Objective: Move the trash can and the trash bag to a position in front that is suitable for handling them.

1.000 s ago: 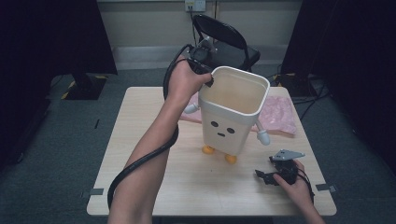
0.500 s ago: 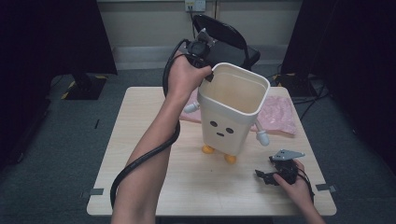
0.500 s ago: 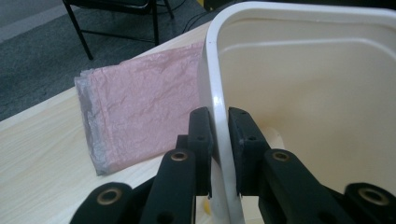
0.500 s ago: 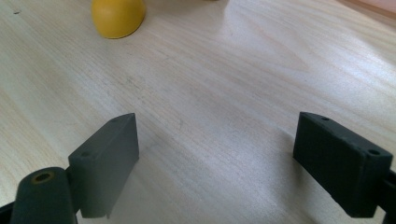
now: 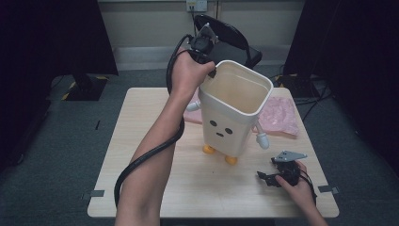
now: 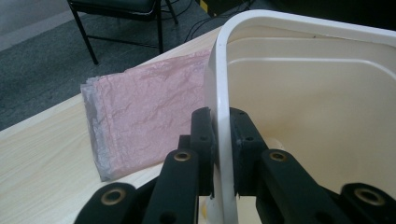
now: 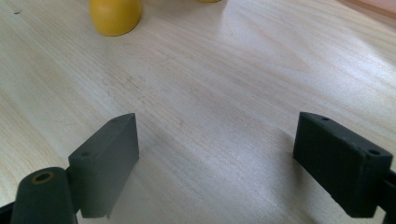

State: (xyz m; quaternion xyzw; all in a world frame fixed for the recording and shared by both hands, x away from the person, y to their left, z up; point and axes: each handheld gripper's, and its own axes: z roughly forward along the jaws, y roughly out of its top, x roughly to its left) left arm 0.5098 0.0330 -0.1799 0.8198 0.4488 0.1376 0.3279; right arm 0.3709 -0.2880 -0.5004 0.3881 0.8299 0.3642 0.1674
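A cream bin (image 5: 230, 122) with a drawn face, small white arms and yellow feet (image 5: 209, 149) stands mid-table and leans a little to the right. My left gripper (image 5: 211, 73) reaches down over its far left corner. In the left gripper view the black jaws of that left gripper (image 6: 219, 123) clamp the bin's thin rim (image 6: 219, 70), one inside and one outside; they have just been closing on it. My right gripper (image 5: 266, 178) rests on the table near the front right. Its jaws stand wide apart, and the right gripper (image 7: 215, 154) has bare wood between them and a yellow foot (image 7: 116, 16) beyond.
A flat stack of pink plastic bags (image 5: 280, 115) lies on the wooden table (image 5: 141, 141) behind the bin, also close beside the rim as pink bags (image 6: 149, 112). A black chair (image 5: 230, 37) stands past the far edge. The left hand's cable trails along the forearm.
The left hand has risen slightly at the bin's rim, and the bin's top has come up with it. The feet stay where they were. The right hand has kept still.
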